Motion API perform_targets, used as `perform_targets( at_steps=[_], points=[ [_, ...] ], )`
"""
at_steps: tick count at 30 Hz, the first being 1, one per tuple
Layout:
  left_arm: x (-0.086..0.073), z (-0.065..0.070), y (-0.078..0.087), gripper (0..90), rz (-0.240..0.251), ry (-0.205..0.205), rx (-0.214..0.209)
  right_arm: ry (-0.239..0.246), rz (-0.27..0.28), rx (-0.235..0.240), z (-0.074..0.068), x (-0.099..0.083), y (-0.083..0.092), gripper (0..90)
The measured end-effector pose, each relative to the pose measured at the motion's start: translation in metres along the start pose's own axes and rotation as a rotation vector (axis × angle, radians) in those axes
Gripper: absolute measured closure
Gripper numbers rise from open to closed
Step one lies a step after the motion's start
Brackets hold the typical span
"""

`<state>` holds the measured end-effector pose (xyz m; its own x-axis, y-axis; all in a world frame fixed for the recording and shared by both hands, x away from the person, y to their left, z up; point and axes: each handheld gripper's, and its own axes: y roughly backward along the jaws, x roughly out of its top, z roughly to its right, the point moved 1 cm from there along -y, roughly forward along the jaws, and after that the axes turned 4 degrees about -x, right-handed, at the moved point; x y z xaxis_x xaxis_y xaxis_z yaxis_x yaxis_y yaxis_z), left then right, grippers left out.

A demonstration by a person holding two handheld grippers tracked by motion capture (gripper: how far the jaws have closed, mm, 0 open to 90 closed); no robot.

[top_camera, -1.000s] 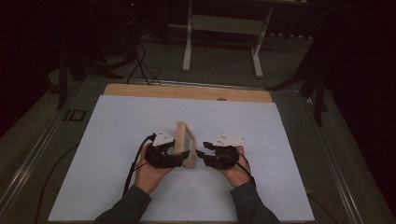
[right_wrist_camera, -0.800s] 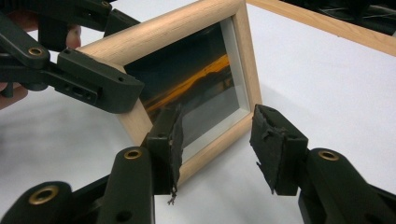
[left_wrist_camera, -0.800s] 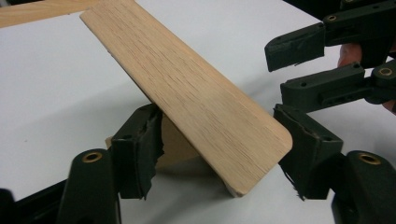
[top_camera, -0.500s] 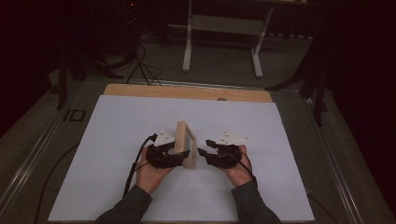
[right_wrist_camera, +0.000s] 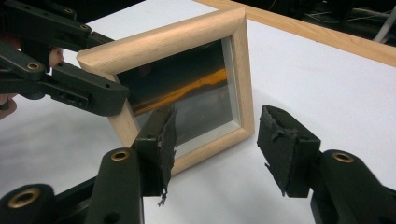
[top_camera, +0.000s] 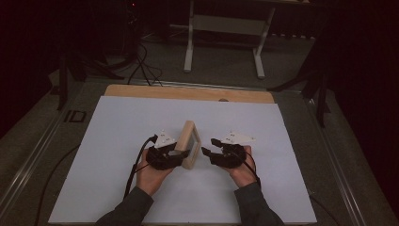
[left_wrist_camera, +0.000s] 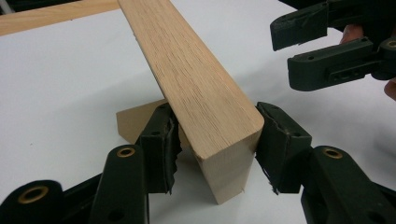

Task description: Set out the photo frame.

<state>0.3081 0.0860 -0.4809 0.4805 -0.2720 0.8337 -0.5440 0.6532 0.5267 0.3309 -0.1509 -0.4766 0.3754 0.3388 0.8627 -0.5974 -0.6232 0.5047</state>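
White sheet point(top_camera: 117, 155) covers the tabletop, a strip of bare wooden board point(top_camera: 188, 92) showing along its far edge; dim floor with a metal stand point(top_camera: 223, 37) lies beyond at 12 o'clock.

Wooden picture frame point(top_camera: 189, 143) stands upright on edge at the sheet's centre, seen edge-on from above. Left gripper point(top_camera: 182, 155) sits at its 9 o'clock side, at the frame's near corner. Its jaws have just been closing and now straddle that corner point(left_wrist_camera: 219, 140): right pad touching the wood, left pad just beside it, contact unclear.

Right gripper point(top_camera: 205, 151) is at 3 o'clock, just beside the frame, not touching; jaws have just been opening and stand apart, holding nothing.

Frame's pane point(right_wrist_camera: 187, 100) is dark with an orange streak; picture unreadable. A back prop point(left_wrist_camera: 135, 123) is partly hidden by the jaw.
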Motion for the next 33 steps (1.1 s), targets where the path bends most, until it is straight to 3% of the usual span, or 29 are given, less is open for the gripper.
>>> perform_targets(
  at_steps=[12, 33],
  points=[
    [0.0, 0.001, 0.001, 57.3, -0.003, -0.006, 0.002, -0.003, 0.009, -0.027, 0.001, 0.002, 0.003, 39.7],
    [0.001, 0.004, 0.001, 60.9, -0.023, -0.06, -0.016, -0.009, 0.049, -0.051, 0.003, 0.01, 0.009, 40.2]
  ],
)
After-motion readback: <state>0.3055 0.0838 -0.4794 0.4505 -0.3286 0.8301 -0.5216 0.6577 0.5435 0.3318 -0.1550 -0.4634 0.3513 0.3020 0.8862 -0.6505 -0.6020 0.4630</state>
